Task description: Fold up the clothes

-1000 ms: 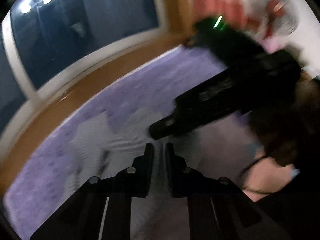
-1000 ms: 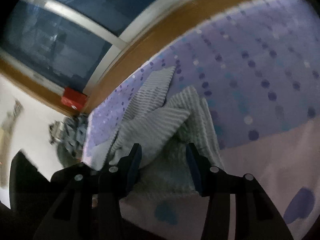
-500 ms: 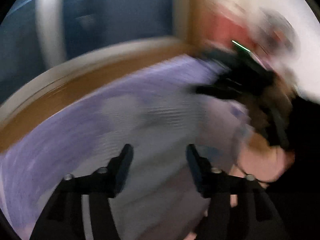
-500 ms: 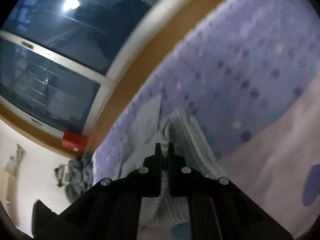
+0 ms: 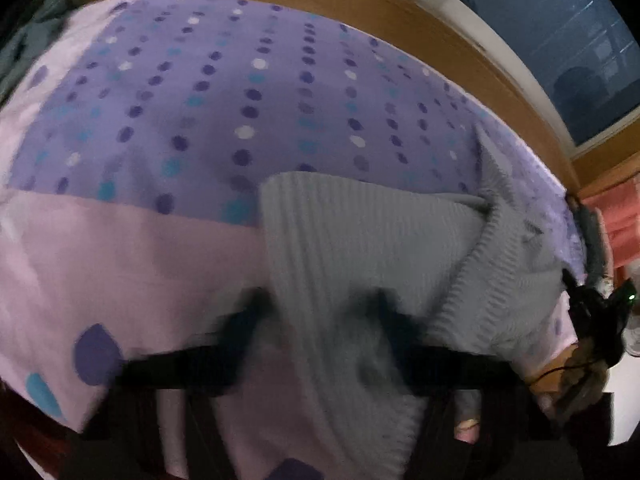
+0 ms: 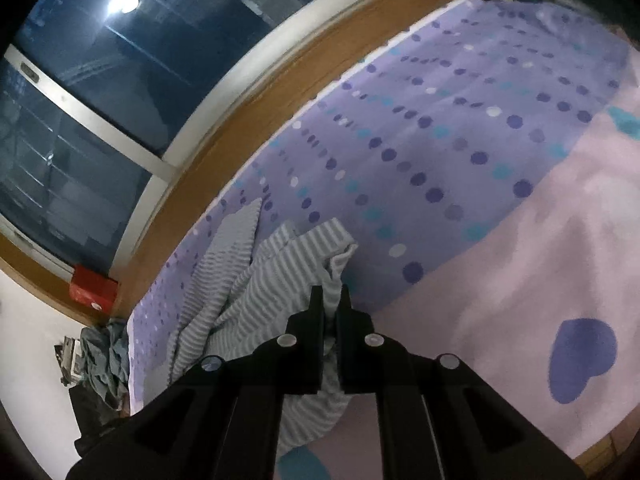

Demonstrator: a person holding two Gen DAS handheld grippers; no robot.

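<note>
A grey ribbed knit garment (image 5: pixel 360 248) lies crumpled on the bed's purple dotted and pink sheet (image 5: pixel 200 100). My left gripper (image 5: pixel 320 308) is blurred and open, its fingers standing wide on either side of the garment's near part. In the right wrist view the same grey garment (image 6: pixel 256 280) shows striped ribbing, and my right gripper (image 6: pixel 330 300) is shut on a raised fold of it near its right edge. The right gripper's black body (image 5: pixel 592 312) and the hand holding it show at the far right of the left wrist view.
A wooden ledge (image 6: pixel 280 92) and dark window panes (image 6: pixel 100 100) run along the bed's far side. A red box (image 6: pixel 94 292) sits on the ledge at left. A heap of dark clothes (image 6: pixel 104 360) lies off the bed's left end. A pink curtain (image 5: pixel 620 216) hangs at right.
My left gripper went from shut to open and swung round over the garment. My right gripper went from open to shut on a fold of the garment and lifted it slightly.
</note>
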